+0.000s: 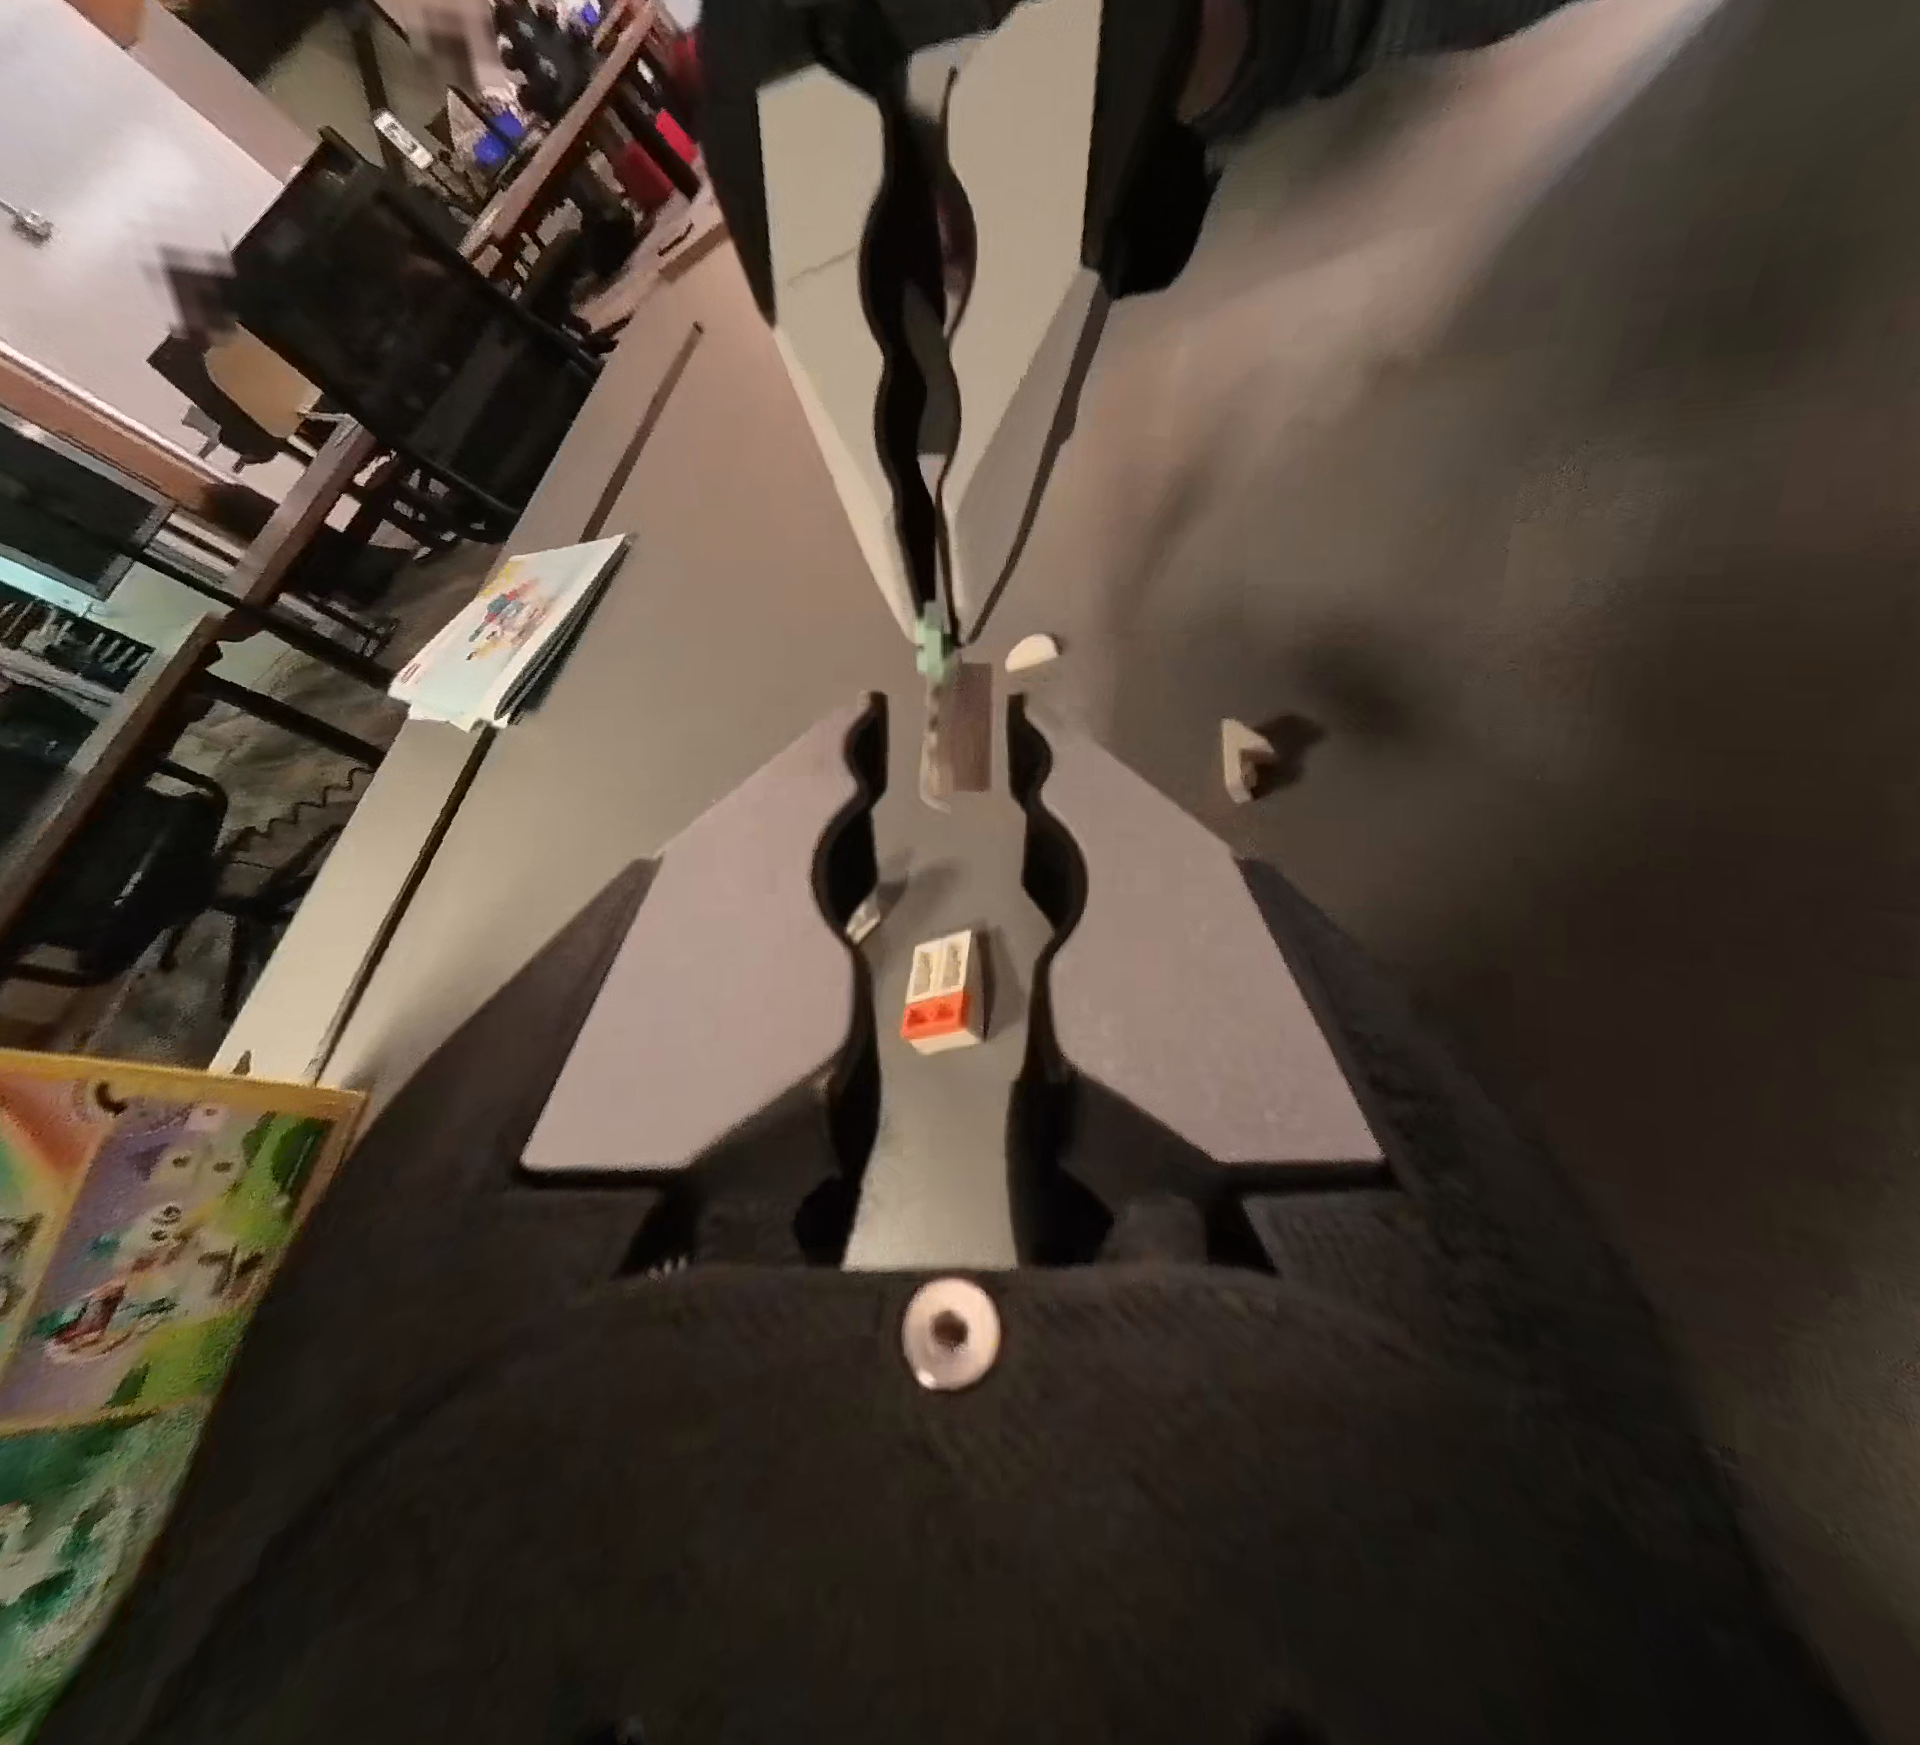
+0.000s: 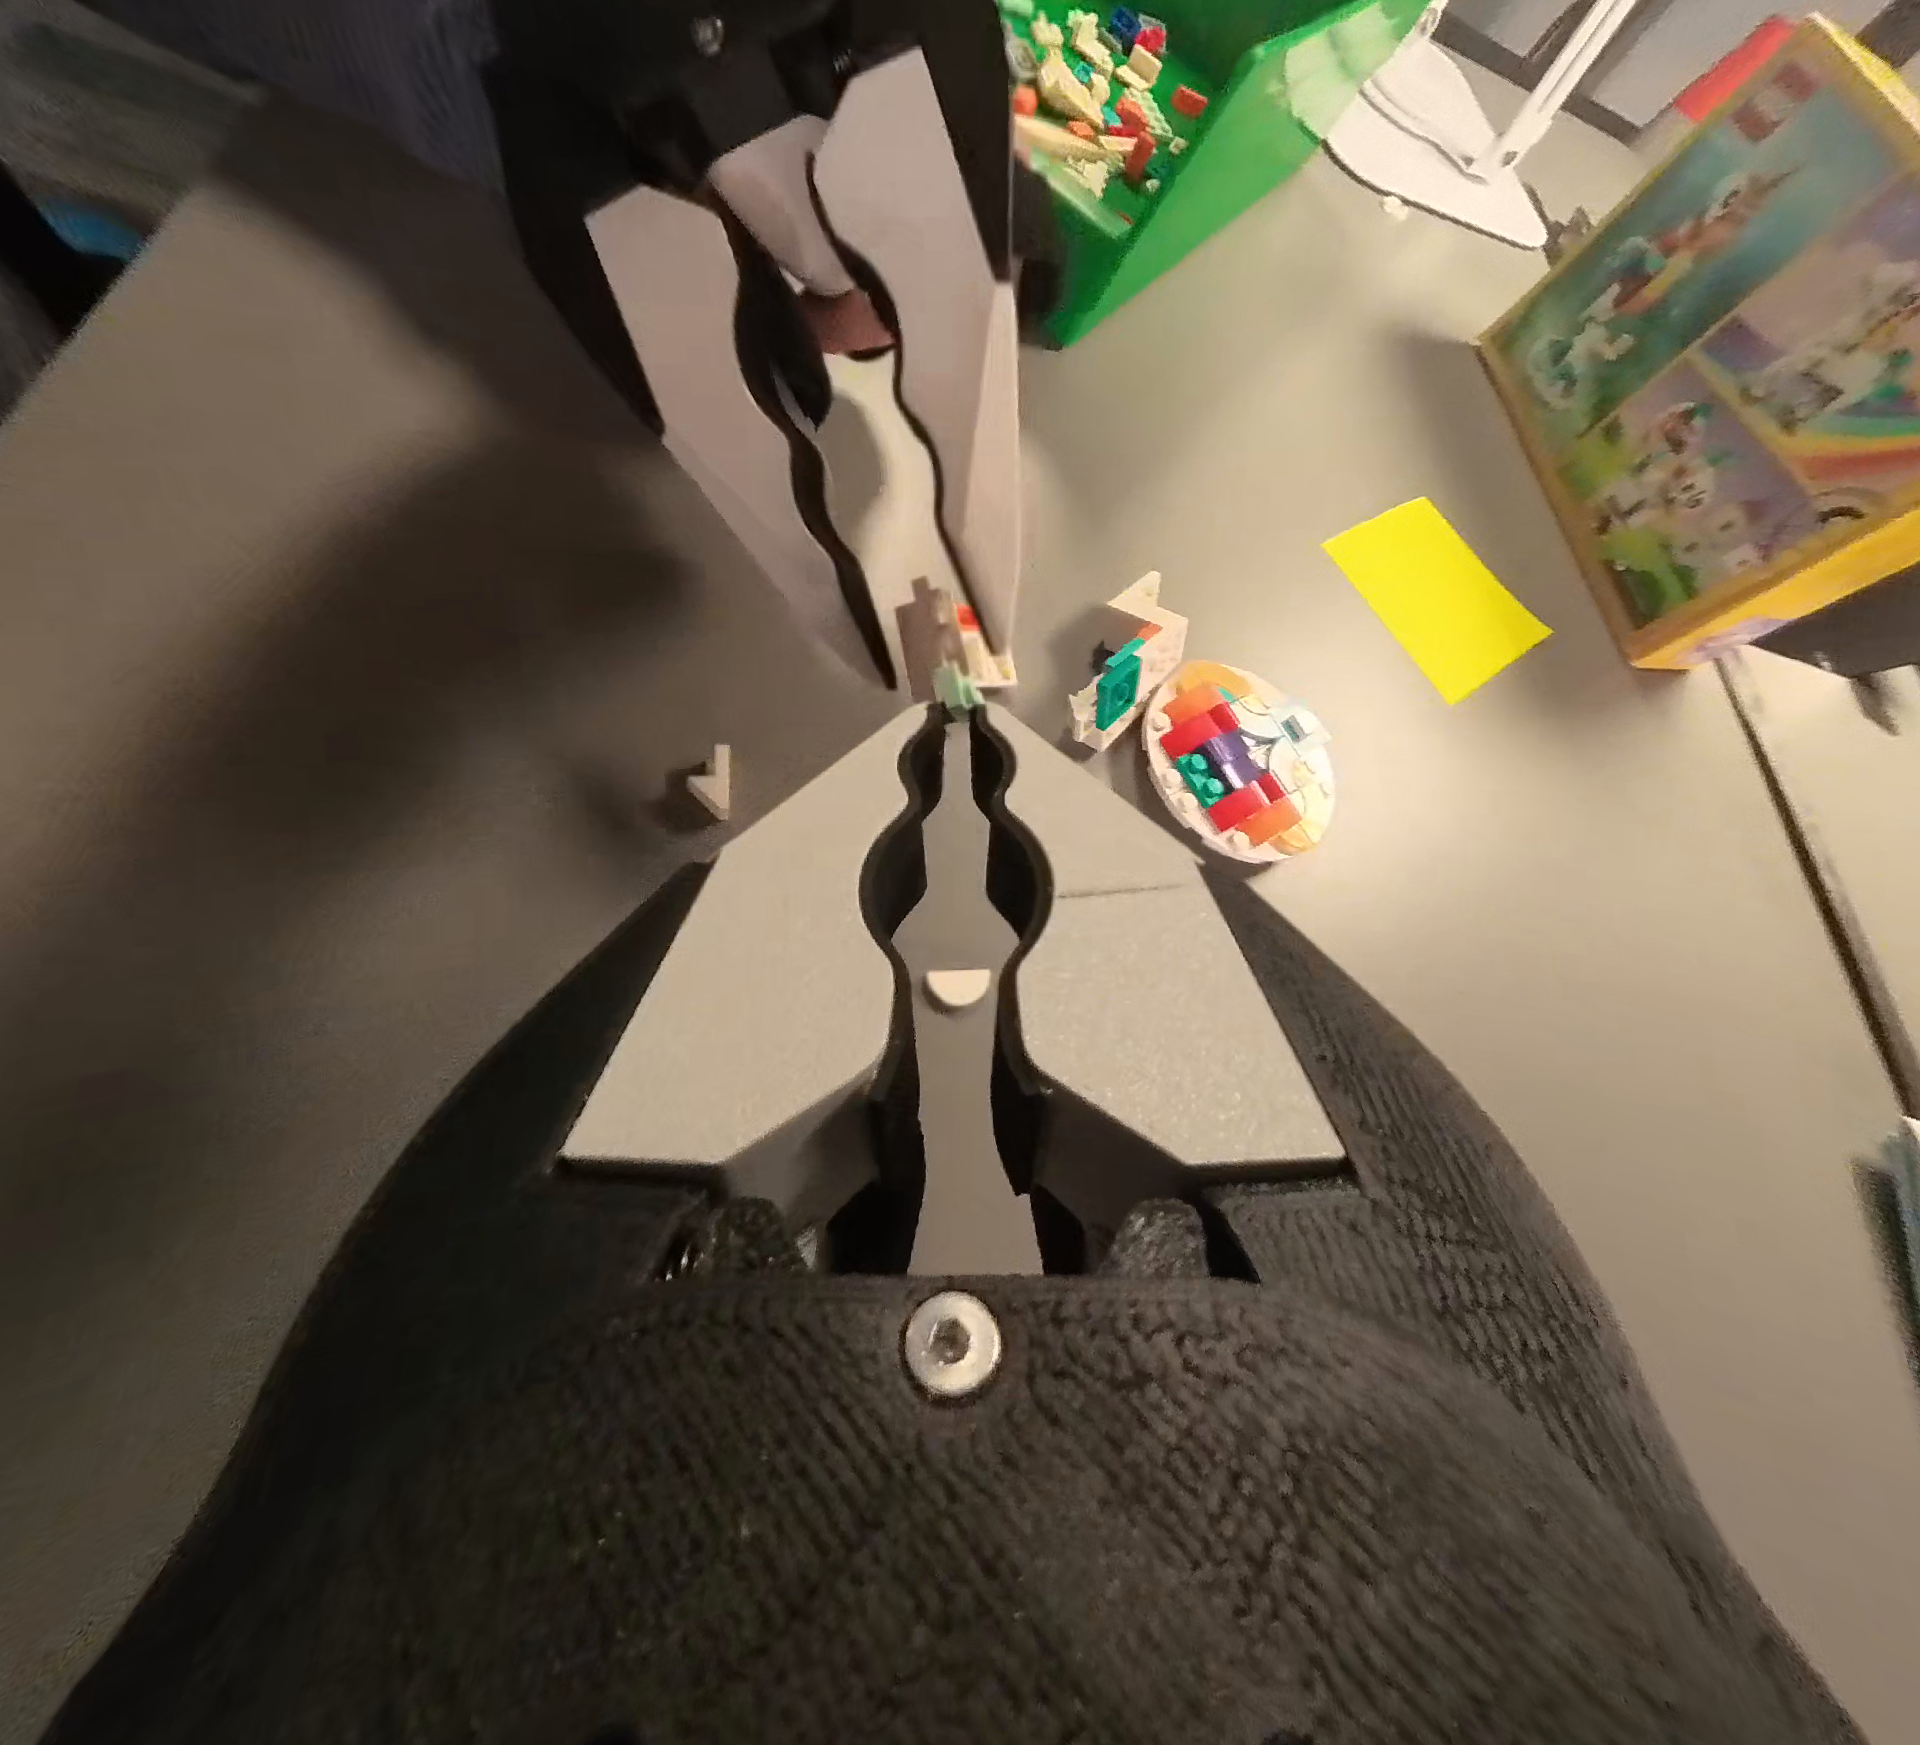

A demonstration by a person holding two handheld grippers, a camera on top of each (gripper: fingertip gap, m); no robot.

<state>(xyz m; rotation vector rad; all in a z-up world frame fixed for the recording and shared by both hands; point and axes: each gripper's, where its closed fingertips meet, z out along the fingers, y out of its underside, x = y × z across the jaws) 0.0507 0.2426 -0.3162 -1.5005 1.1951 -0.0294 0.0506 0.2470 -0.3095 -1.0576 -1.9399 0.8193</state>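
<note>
In my left wrist view, nearest is an orange-and-white brick (image 1: 943, 989) lying on the grey worktop (image 1: 1507, 552) between the two fingers. The left gripper (image 1: 948, 708) is narrowly open. A brown plate (image 1: 958, 734) sits in the gap at its tips with space showing on either side, so I see no grip on it.

The right gripper (image 1: 940, 625) comes in from the far side, tip to tip with the left. Its fingers are pinched on a small green piece (image 1: 935, 651) that meets the plate's far end. I cannot tell whether the plate rests on the worktop or hangs from that piece.

Just right of the tips lie two white pieces, one near (image 1: 1031, 651) and one farther right (image 1: 1242, 755). To the left are a picture box (image 1: 156, 1280) close by and a booklet (image 1: 514, 630) farther along the edge. Only this view shows the booklet.

The right wrist view confirms the pinch on the green piece. It also shows a white half-round (image 2: 948, 989) on the worktop between the right fingers, and a small wedge (image 2: 707, 786) to the left.

Only this view shows what lies to the right: a round multicoloured build (image 2: 1236, 760), a small white-and-teal build (image 2: 1122, 667) beside it, then a yellow sheet (image 2: 1434, 599). Farthest off is a green bin (image 2: 1299, 33) holding loose bricks.
</note>
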